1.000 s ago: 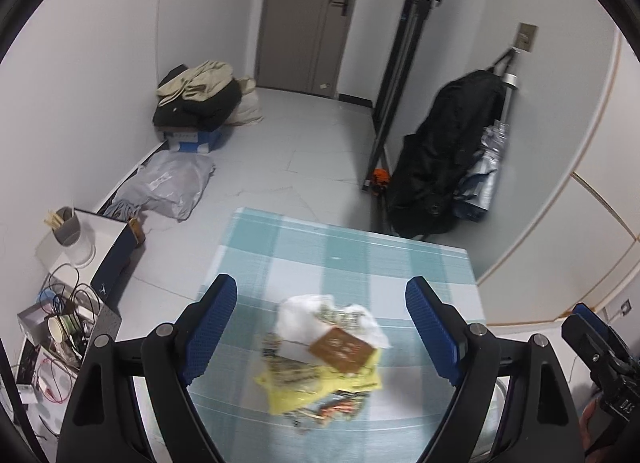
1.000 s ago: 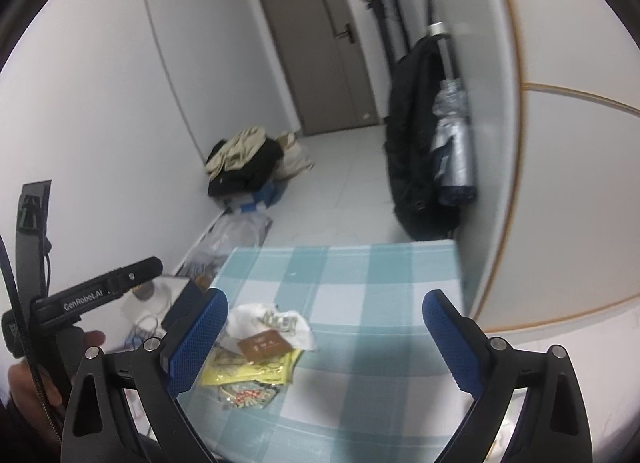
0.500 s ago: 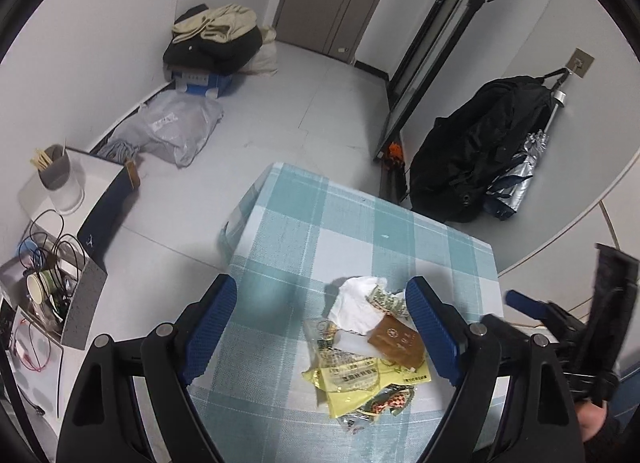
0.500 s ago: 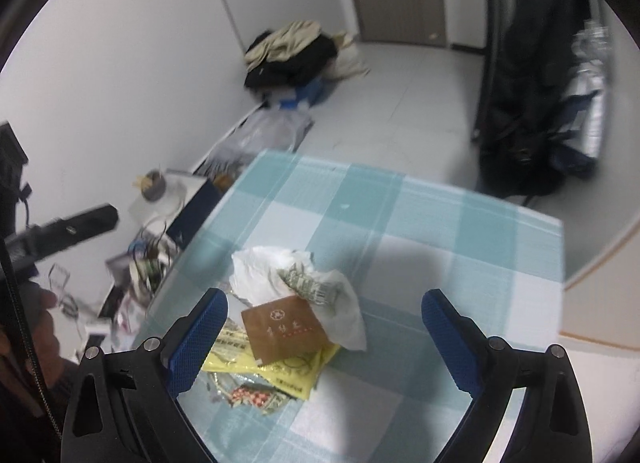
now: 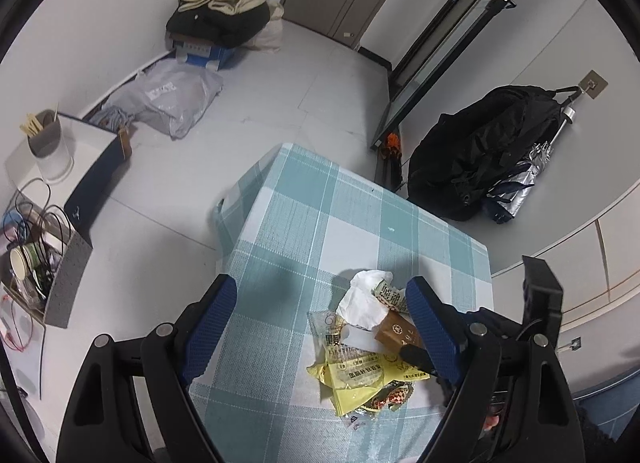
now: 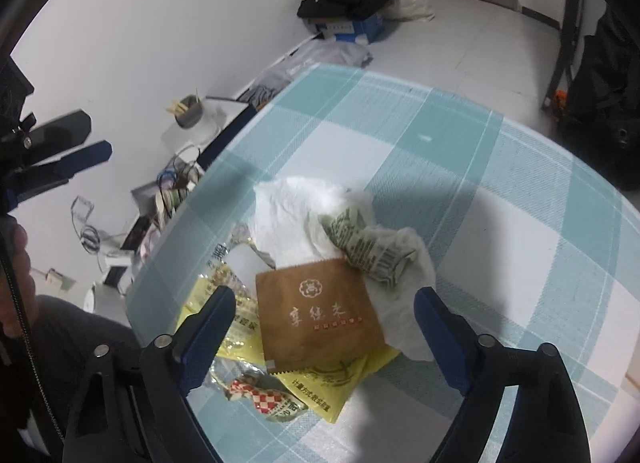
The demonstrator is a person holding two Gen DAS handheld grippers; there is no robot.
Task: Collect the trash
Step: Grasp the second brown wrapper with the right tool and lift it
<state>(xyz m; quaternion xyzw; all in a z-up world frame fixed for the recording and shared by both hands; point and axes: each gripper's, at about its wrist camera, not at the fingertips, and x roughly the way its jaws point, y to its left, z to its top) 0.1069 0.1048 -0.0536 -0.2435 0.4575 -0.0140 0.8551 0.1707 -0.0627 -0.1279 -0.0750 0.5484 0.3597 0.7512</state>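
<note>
A heap of trash lies on the teal checked tablecloth: a brown paper sachet on top, a crumpled white tissue, a green printed wrapper, yellow wrappers and a red-checked wrapper. My right gripper is open and hangs low over the heap, its fingers either side of the brown sachet. My left gripper is open and empty, higher up; the heap lies by its right finger. The right gripper's finger shows over the heap in the left wrist view.
The table's left edge drops to a grey tiled floor. A low white side table with a cup and a box of cables stands at left. Clothes on a blue box and a black backpack lie by the walls.
Both grippers have tilted down and moved toward the table. The right one has dropped close over the trash heap, which now fills its view. Both have stayed open.
</note>
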